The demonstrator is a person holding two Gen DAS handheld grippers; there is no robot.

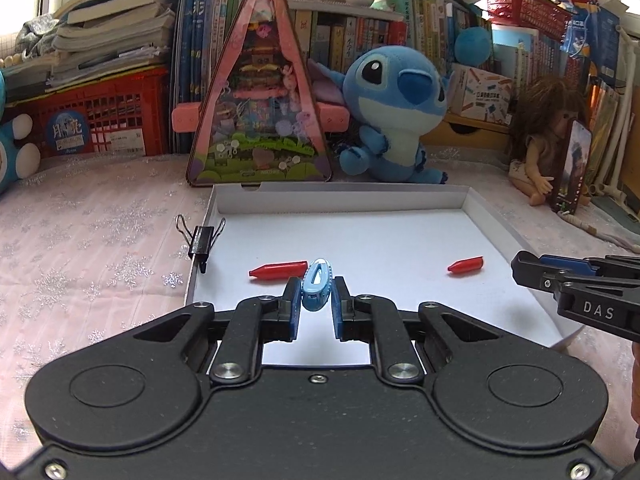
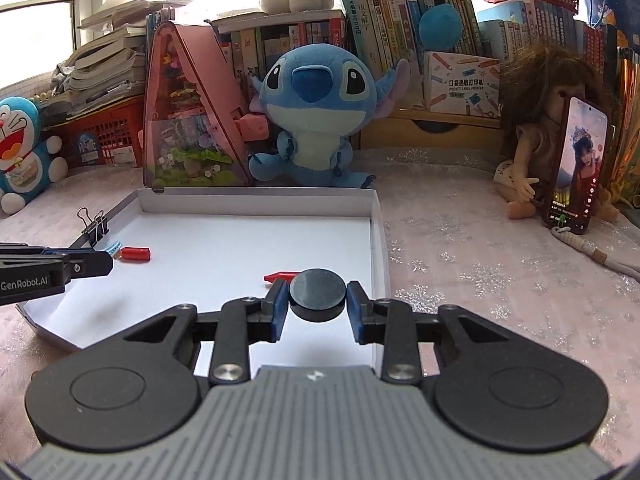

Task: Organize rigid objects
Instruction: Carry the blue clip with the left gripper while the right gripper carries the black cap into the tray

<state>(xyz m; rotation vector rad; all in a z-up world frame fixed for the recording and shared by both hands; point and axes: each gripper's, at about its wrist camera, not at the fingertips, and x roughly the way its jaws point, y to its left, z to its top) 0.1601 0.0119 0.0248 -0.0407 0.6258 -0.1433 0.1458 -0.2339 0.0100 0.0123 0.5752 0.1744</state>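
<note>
1. A shallow white cardboard box lid point(image 1: 460, 204) lies open-side up on a pink snowflake-patterned tablecloth point(image 1: 100, 240).
2. Inside it lie 2 red plastic crayon-shaped pieces, a longer one point(image 1: 276, 270) at the left and a shorter one point(image 1: 466, 265) at the right.
3. A black metal binder clip point(image 1: 202, 240) grips the lid's left wall.
4. The left gripper point(image 1: 316, 292) is clenched on a light-blue toothed plastic hair clip point(image 1: 317, 286), held above the lid's floor.
5. The right gripper point(image 2: 318, 300) grasps a black round flat disc point(image 2: 317, 294) over the lid's right part.

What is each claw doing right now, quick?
Left claw: shut on the blue clip.
Right claw: shut on the black disc.
</note>
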